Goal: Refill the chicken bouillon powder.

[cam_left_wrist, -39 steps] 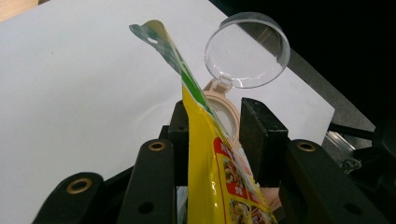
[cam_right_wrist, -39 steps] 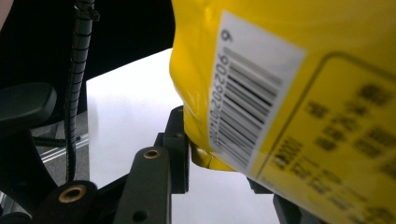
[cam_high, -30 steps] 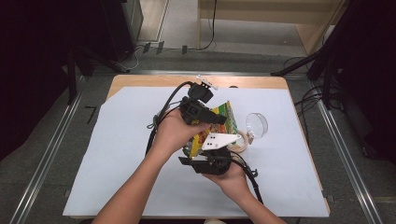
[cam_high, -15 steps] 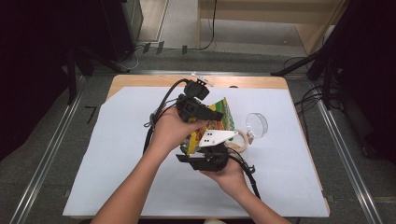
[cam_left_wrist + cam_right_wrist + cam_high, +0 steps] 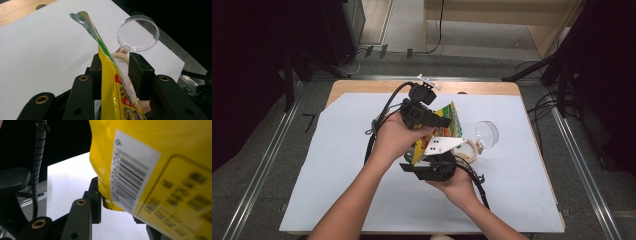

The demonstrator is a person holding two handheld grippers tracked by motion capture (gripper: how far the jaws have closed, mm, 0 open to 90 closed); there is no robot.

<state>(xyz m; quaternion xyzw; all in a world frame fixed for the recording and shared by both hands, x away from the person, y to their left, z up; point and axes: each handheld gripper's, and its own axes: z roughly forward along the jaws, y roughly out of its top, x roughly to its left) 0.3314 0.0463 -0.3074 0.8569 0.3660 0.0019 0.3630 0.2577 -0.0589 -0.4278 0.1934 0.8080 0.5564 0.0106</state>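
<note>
White paper sheet (image 5: 337, 165) covers a wooden table (image 5: 362, 87), dark room around it. Landmark is the clear round lid (image 5: 486, 133), hinged open on a beige jar (image 5: 469, 150) near the sheet's right side. Just left of that lid, a yellow snack pouch (image 5: 444, 120) is held up off the sheet between both tools. Left gripper (image 5: 424, 117) has its jaws narrowed around the pouch's upper part; one pad touches the pouch, the other stands a bit off. Right gripper (image 5: 432, 167), lower down toward the person, is clamped on the pouch's bottom corner by the barcode (image 5: 132, 180).
</note>
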